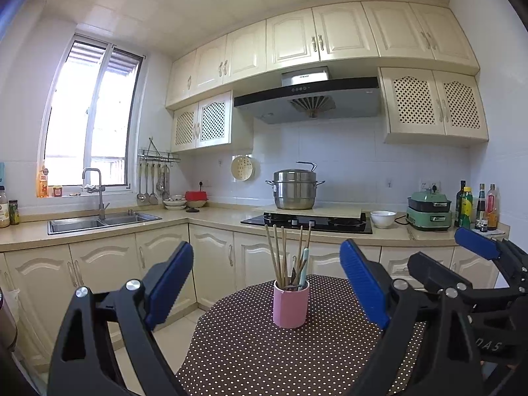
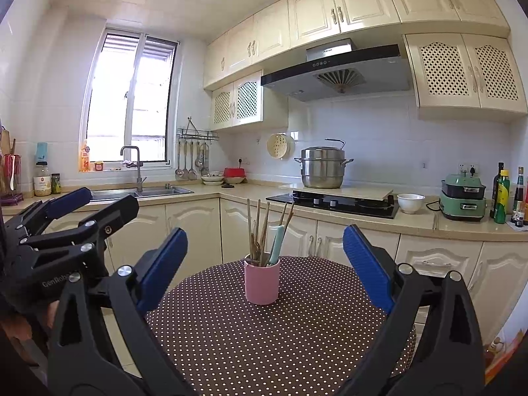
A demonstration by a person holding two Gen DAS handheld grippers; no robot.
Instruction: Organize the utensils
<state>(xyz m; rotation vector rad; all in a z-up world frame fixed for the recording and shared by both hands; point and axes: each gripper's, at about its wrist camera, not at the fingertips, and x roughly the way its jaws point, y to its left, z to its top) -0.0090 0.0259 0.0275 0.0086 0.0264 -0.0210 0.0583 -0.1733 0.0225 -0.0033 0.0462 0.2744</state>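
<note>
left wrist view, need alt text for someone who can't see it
A pink cup holding chopsticks and a teal-handled utensil stands on a round polka-dot table, framed by the open left gripper. The right gripper, also open, enters at right; kitchen counters lie behind.

Both fisheye views look level across a polka-dot counter [image 1: 297, 356] toward the kitchen wall with the stove and sink; the left wrist view sits left, catching the right tongs [image 1: 468, 254] at its right edge; the right wrist view sits right, catching the left tongs [image 2: 95, 201] at its left edge; both share a near, centred pink cup [image 1: 291, 303] of utensils.
</note>
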